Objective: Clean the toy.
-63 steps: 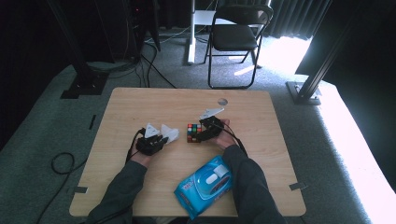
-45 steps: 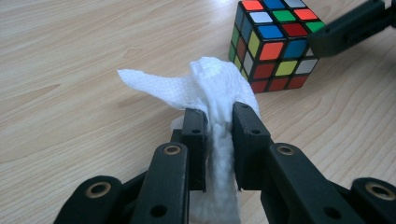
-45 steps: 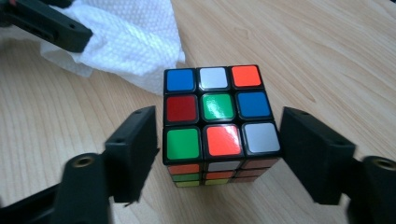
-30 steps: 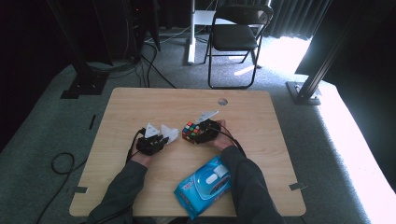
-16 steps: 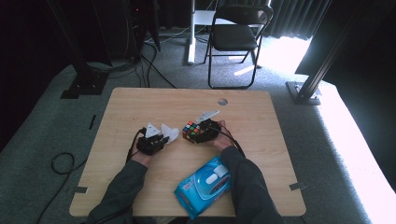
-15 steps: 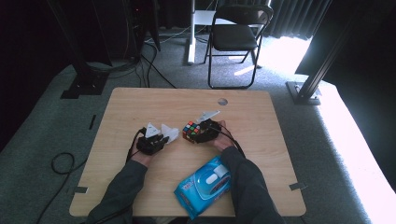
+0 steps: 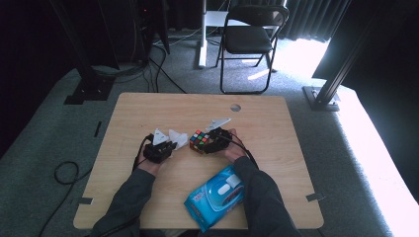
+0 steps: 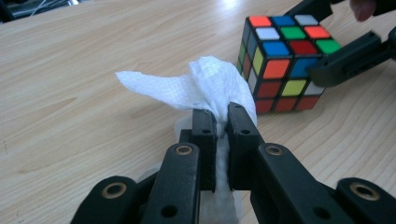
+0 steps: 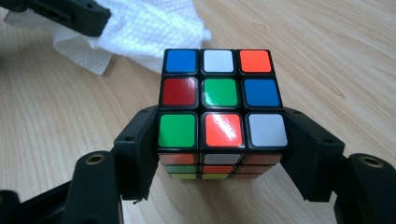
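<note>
The left gripper (image 8: 222,114), its jaws just closing, is pinching a crumpled white paper wipe (image 8: 205,86) while the right gripper (image 9: 219,140) is clamping the multicoloured plastic puzzle cube (image 9: 219,93), so wiping its near face looks next.

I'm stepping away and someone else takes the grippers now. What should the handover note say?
Left gripper: jaws have just been closing and now pinch a white wipe, bunched up and resting on the table.
Right gripper: jaws clamp the puzzle cube by two opposite sides; the cube sits on the table.
The wipe lies just beside the cube, not touching it as far as can be seen.
The blue wipe packet lies near the table's front edge.
Done: wipe gripped, cube steadied.
Left: probably wiping the cube's faces; no wiping has begun.
</note>
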`<action>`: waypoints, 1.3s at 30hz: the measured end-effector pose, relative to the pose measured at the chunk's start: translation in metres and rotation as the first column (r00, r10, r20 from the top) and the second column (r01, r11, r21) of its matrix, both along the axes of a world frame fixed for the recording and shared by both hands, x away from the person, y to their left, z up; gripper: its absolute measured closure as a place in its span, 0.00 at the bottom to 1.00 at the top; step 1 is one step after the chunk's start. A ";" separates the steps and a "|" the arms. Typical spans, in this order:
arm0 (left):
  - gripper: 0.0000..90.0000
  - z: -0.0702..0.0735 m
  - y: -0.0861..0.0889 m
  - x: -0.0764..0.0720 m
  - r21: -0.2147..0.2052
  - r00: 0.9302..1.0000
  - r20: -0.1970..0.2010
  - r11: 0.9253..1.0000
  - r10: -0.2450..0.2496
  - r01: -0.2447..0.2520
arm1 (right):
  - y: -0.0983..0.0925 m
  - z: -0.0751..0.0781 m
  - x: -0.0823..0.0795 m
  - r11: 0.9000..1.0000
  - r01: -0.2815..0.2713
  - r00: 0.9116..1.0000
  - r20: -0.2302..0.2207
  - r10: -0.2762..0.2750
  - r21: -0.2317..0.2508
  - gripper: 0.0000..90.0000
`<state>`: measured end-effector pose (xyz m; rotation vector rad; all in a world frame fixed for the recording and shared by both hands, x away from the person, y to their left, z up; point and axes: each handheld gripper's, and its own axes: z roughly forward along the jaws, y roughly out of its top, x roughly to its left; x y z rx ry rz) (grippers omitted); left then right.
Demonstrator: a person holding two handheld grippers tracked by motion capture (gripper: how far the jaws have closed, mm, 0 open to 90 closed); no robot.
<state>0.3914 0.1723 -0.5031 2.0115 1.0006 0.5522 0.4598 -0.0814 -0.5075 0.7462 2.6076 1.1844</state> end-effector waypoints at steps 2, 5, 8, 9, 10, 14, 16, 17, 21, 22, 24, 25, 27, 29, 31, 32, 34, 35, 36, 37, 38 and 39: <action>0.94 0.002 0.000 -0.001 -0.006 1.000 0.010 1.000 0.001 -0.001 | 0.001 0.000 -0.001 1.000 0.000 1.000 0.000 0.000 0.003 0.38; 0.94 0.006 -0.001 -0.002 -0.010 1.000 0.025 1.000 -0.003 0.004 | 0.002 0.000 -0.001 1.000 0.003 1.000 -0.004 -0.003 0.004 0.38; 0.94 0.010 -0.004 -0.003 -0.008 0.999 0.035 1.000 -0.017 0.017 | 0.005 0.002 -0.003 1.000 -0.002 1.000 0.007 0.002 0.005 0.38; 0.94 0.011 -0.005 -0.004 -0.008 0.999 0.038 1.000 -0.022 0.022 | 0.006 0.003 -0.004 1.000 -0.006 1.000 0.007 0.006 0.006 0.38; 0.94 0.012 -0.006 -0.004 -0.008 0.999 0.040 1.000 -0.024 0.024 | 0.007 0.004 -0.004 1.000 -0.006 1.000 0.009 0.006 0.007 0.38; 0.94 0.013 -0.009 -0.005 -0.008 0.999 0.042 0.999 -0.034 0.034 | 0.010 0.005 -0.005 1.000 0.000 1.000 0.018 0.000 -0.003 0.38; 0.94 0.013 -0.010 -0.005 -0.004 0.998 0.042 0.999 -0.042 0.042 | 0.012 0.004 -0.006 1.000 0.001 1.000 0.027 0.000 -0.022 0.38; 0.94 0.013 -0.011 -0.005 -0.005 0.998 0.043 0.999 -0.045 0.045 | 0.012 0.004 -0.006 1.000 0.003 1.000 0.031 -0.003 -0.025 0.38; 0.94 0.014 -0.016 -0.004 -0.009 0.997 0.043 0.998 -0.057 0.057 | 0.013 0.003 -0.007 0.999 0.005 0.999 0.040 -0.004 -0.033 0.38; 0.94 0.014 -0.017 -0.004 -0.010 0.997 0.042 0.998 -0.059 0.060 | 0.013 0.003 -0.007 1.000 0.004 0.999 0.039 -0.003 -0.031 0.38; 0.94 0.015 -0.019 -0.003 -0.005 0.997 0.042 0.998 -0.061 0.062 | 0.013 0.003 -0.007 0.999 0.003 0.999 0.042 -0.001 -0.036 0.38; 0.94 0.015 -0.020 -0.002 -0.009 0.997 0.041 0.998 -0.062 0.063 | 0.013 0.004 -0.007 0.999 0.002 0.999 0.044 0.000 -0.036 0.38; 0.94 0.015 -0.023 -0.002 -0.010 0.997 0.041 0.998 -0.068 0.068 | 0.014 0.005 -0.008 0.999 0.002 0.999 0.049 0.000 -0.036 0.38; 0.94 0.016 -0.025 -0.001 -0.008 0.996 0.045 0.997 -0.075 0.075 | 0.015 0.006 -0.008 0.999 -0.002 0.999 0.054 0.004 -0.040 0.38; 0.94 0.017 -0.028 0.000 -0.005 0.996 0.044 0.997 -0.079 0.079 | 0.016 0.006 -0.009 0.999 -0.007 0.998 0.056 0.009 -0.039 0.38; 0.94 0.017 -0.029 0.000 -0.007 0.996 0.044 0.997 -0.079 0.079 | 0.016 0.007 -0.009 0.999 -0.008 0.998 0.057 0.010 -0.040 0.38; 0.94 0.017 -0.031 0.001 -0.008 0.996 0.042 0.997 -0.083 0.083 | 0.017 0.007 -0.010 0.999 -0.015 0.998 0.058 0.017 -0.040 0.38; 0.94 0.016 -0.031 0.002 -0.011 0.996 0.042 0.996 -0.083 0.084 | 0.018 0.007 -0.011 0.999 -0.016 0.998 0.060 0.018 -0.042 0.38; 0.94 0.016 -0.032 0.002 -0.010 0.995 0.042 0.996 -0.086 0.087 | 0.018 0.007 -0.012 0.999 -0.019 0.998 0.064 0.022 -0.044 0.38; 0.94 0.016 -0.032 0.002 -0.010 0.995 0.042 0.996 -0.086 0.087 | 0.018 0.007 -0.012 0.999 -0.021 0.998 0.065 0.024 -0.043 0.38; 0.94 0.016 -0.032 0.003 -0.011 0.995 0.040 0.996 -0.086 0.087 | 0.018 0.008 -0.012 0.999 -0.023 0.997 0.067 0.026 -0.043 0.38; 0.94 0.016 -0.032 0.003 -0.011 0.995 0.040 0.996 -0.086 0.087 | 0.018 0.008 -0.012 0.999 -0.023 0.997 0.067 0.026 -0.043 0.38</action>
